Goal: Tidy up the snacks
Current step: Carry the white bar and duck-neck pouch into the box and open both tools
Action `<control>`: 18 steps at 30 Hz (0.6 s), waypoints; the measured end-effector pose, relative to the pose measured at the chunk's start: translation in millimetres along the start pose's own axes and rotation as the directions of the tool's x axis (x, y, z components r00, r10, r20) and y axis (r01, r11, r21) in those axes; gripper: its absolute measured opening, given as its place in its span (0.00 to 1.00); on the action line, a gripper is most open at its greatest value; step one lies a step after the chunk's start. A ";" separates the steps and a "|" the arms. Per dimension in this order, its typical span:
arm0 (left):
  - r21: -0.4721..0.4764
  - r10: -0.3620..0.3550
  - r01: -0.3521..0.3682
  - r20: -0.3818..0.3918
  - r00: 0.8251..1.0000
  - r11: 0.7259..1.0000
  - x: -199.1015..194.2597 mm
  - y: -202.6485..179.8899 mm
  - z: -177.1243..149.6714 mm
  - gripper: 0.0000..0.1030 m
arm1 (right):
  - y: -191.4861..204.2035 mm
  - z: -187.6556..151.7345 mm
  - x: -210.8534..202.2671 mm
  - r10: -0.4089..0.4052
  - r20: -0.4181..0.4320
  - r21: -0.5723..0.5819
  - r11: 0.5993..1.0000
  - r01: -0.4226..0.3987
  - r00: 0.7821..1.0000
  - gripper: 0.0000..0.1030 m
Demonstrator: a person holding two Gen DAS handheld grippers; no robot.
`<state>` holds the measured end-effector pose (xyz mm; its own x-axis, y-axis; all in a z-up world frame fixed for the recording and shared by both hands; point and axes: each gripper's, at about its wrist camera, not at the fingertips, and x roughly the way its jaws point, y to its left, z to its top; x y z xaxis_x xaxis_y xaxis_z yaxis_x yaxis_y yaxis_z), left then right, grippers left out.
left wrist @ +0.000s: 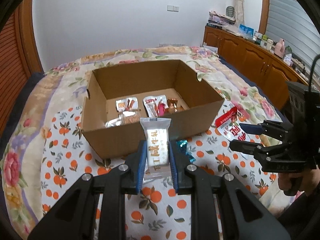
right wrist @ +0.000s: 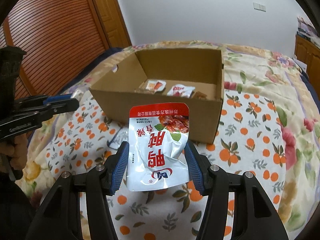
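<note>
An open cardboard box [left wrist: 152, 140] stands on the bed and holds several snack packets [left wrist: 154, 106]; it also shows in the right wrist view [right wrist: 156, 108]. My left gripper [left wrist: 157, 156] is shut on a small white nougat packet [left wrist: 157, 140], held just before the box's near wall. My right gripper [right wrist: 157, 160] is shut on a white and red pouch [right wrist: 160, 150], held above the cloth in front of the box. The right gripper [left wrist: 243, 138] with its pouch [left wrist: 230, 122] shows at the right of the left wrist view. The left gripper [right wrist: 68, 104] shows at the left of the right wrist view.
An orange-print cloth [left wrist: 66, 160] lies over a floral bedspread [left wrist: 250, 92]. A blue foil wrapper [left wrist: 185, 148] lies by the box's near right corner. A wooden cabinet [left wrist: 250, 56] with clutter runs along the right; a slatted wardrobe [right wrist: 50, 40] stands left.
</note>
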<state>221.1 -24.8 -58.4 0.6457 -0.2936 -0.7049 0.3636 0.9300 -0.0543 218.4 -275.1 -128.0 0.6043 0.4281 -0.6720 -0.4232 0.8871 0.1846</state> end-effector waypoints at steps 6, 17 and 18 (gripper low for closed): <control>0.004 0.025 -0.025 0.040 0.999 1.000 4.1 16.2 20.5 0.19 | 0.4 28.1 -5.8 -0.028 0.058 -0.034 0.999 0.030 0.998 0.56; 0.010 0.060 -0.062 0.147 0.987 0.998 -4.4 50.0 71.6 0.19 | 7.2 106.4 -0.8 -0.057 0.153 -0.094 0.993 0.072 0.987 0.56; 0.009 0.054 -0.056 0.149 0.987 0.998 -1.1 52.2 74.4 0.19 | 8.7 109.9 3.6 -0.059 0.152 -0.101 0.992 0.075 0.987 0.56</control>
<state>289.3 7.6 -7.8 0.7573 -0.2724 -0.5936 0.3328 0.9430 -0.0081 291.1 -246.9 -50.0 0.7237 0.3961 -0.5650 -0.4424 0.8947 0.0606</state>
